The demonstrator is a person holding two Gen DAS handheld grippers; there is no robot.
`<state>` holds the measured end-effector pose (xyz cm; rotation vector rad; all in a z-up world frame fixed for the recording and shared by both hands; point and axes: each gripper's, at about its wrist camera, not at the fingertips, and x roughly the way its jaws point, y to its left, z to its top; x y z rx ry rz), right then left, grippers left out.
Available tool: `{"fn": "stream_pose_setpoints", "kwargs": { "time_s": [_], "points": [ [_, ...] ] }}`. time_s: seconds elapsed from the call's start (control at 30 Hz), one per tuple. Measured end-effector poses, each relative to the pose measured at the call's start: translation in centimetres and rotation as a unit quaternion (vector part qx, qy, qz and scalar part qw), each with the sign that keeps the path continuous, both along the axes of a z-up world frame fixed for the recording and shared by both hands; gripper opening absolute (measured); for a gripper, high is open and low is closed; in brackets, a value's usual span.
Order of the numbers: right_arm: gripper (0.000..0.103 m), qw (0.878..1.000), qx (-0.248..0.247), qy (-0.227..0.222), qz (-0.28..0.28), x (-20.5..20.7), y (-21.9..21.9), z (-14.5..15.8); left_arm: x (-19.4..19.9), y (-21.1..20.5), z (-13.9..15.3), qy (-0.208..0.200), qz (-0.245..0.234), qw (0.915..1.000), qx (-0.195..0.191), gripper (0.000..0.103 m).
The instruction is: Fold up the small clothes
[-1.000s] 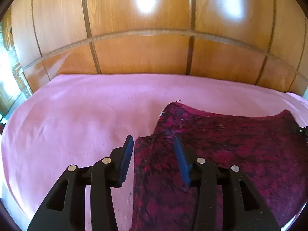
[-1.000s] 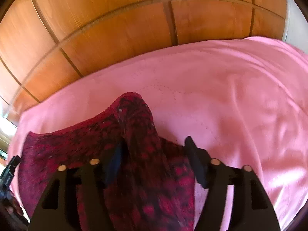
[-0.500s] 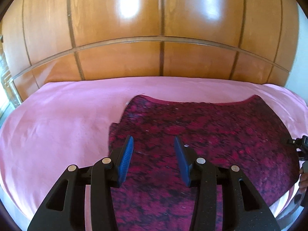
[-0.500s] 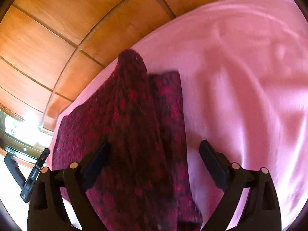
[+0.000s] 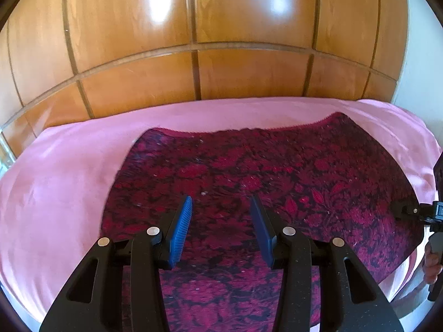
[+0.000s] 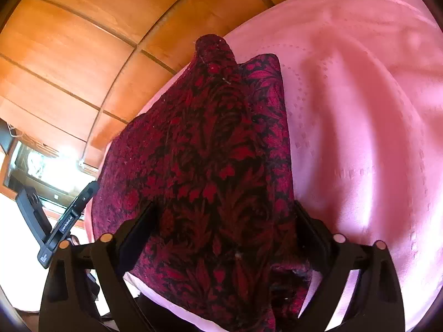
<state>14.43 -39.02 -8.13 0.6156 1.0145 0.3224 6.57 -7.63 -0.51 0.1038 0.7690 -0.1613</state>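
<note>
Garment [image 5: 277, 171] now spread flatter; left claw [image 5: 220, 227] moved over it.

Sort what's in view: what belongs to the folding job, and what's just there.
For the job:
- red patterned cloth
- left gripper, open over the cloth
- right gripper, open, cloth between its fingers

Just there:
- pink sheet
- wooden panelling
</note>
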Motion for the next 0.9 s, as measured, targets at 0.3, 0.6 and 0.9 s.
{"fn": "stream_pose_setpoints", "kwargs": {
  "time_s": [0.3, 0.6, 0.9],
  "points": [
    [0.052, 0.998, -0.050, 0.000, 0.030, 0.5, 2.4, 2.5, 1.1, -0.4, -2.2, 0.027, -0.002, 0.9996, -0.006, 0.043],
    [0.033, 0.998, -0.042, -0.029, 0.027, -0.2, 3.8, 6.4, 1.6, 1.2, -2.6, 0.040, -0.009, 0.9975, -0.058, 0.043],
    [0.026, 0.992, -0.031, -0.101, 0.075, 0.7, 10.5, 12.5, 2.4, 4.4, -2.7, 0.066, -0.034, 0.9840, -0.162, 0.043]
  ]
}}
